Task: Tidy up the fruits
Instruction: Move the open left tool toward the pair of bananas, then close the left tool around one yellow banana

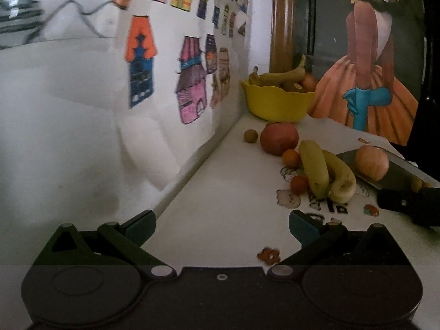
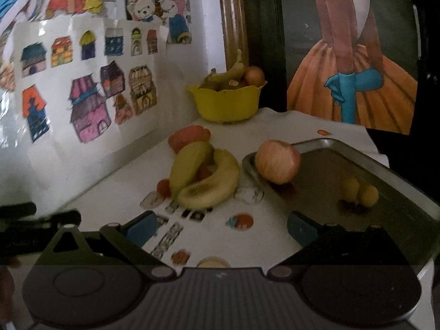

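We see a pale pink apple point(image 2: 277, 161) and two small yellow fruits point(image 2: 359, 192) lying in the metal tray point(image 2: 407, 192). The yellow bowl point(image 2: 225, 103) in the far corner holds bananas. Two loose bananas point(image 2: 205, 177) rest on the table point(image 2: 115, 189) just beside the tray. Our left gripper point(image 1: 222, 229) and right gripper point(image 2: 221, 227) both gape wide, empty.

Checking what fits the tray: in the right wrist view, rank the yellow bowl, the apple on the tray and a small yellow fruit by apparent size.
1. yellow bowl, though farthest away
2. apple
3. small yellow fruit, clearly smallest
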The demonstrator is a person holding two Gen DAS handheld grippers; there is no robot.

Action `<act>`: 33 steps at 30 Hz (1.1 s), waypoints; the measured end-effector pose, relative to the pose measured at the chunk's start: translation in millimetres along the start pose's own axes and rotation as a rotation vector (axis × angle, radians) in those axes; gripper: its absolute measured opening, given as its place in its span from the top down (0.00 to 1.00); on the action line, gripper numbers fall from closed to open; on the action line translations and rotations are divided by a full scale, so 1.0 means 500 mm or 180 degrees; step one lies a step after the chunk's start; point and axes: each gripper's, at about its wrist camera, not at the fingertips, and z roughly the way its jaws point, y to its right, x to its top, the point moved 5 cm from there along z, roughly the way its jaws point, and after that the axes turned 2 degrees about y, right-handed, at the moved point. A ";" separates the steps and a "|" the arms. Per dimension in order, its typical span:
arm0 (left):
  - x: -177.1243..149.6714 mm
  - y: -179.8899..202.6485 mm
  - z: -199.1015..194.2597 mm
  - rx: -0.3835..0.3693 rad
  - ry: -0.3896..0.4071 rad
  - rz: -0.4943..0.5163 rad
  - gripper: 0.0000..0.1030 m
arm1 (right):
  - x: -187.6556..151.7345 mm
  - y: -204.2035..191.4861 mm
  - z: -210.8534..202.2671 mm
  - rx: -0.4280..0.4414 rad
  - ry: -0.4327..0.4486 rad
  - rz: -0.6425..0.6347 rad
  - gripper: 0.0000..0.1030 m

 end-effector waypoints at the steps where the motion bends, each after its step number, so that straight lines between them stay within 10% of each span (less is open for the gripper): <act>1: 0.006 0.004 0.008 -0.0003 0.0000 -0.0009 0.01 | 0.007 0.006 0.015 0.0047 -0.0024 0.0041 0.00; 10: 0.080 0.044 0.122 -0.0156 -0.0136 -0.0082 0.01 | 0.013 0.023 0.104 0.0314 -0.0279 0.0347 0.01; 24: 0.119 0.124 0.295 -0.1092 -0.0620 -0.0302 0.01 | -0.001 0.009 0.123 0.0418 -0.0253 0.0204 0.07; 33: 0.108 0.125 0.326 -0.1292 -0.0768 -0.0390 0.18 | 0.010 0.007 0.155 0.0418 -0.0294 0.0422 0.16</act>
